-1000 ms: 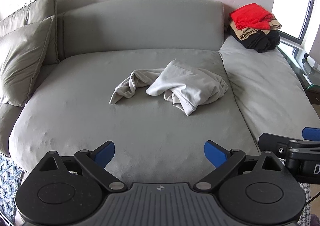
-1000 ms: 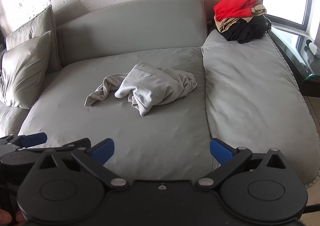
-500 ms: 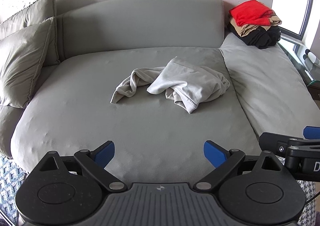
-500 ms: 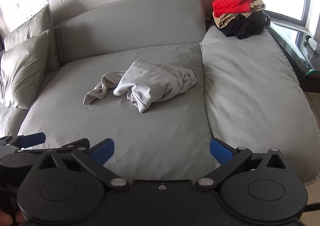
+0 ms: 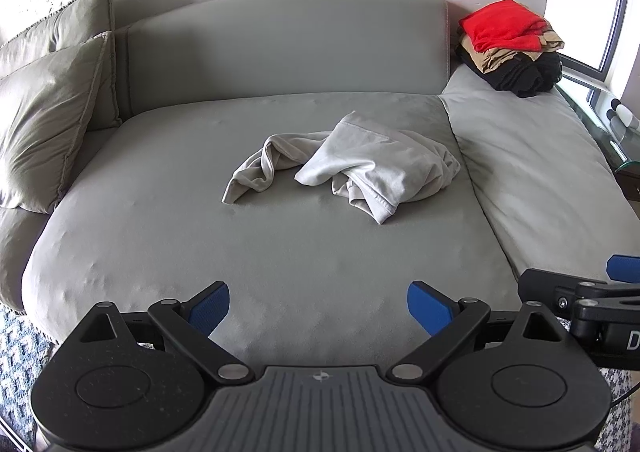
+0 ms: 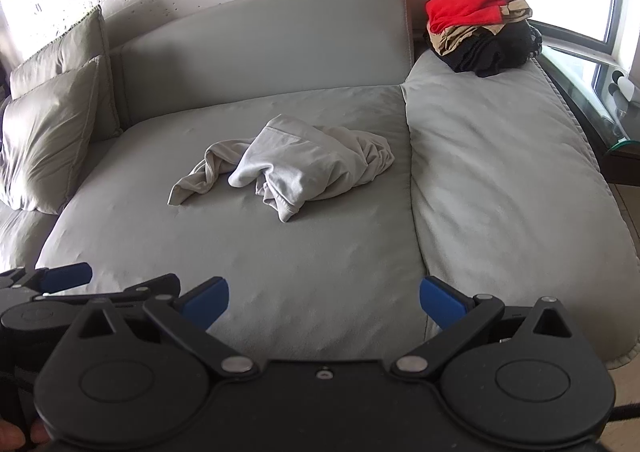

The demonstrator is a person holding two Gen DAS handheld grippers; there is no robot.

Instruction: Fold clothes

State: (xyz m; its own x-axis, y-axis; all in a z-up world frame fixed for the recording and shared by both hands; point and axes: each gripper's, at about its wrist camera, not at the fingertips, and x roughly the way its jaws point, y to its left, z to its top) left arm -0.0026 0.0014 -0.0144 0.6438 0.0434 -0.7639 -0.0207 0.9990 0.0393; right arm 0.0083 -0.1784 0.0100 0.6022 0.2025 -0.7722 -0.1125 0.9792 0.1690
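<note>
Crumpled shirt (image 5: 352, 163) lies mid-sofa, well ahead of both released, empty claws (image 5: 318, 306) (image 6: 324, 302).

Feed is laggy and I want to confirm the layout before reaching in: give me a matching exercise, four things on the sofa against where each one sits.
Things:
1. crumpled grey garment
2. stacked clothes with red on top
3. two cushions
4. left tongs

Places:
A. far right corner, by the window
B. left end, leaning against the backrest
C. open, above the sofa's near edge
D. middle of the wide seat

Pairs: 1-D, 2-A, 3-B, 4-C
</note>
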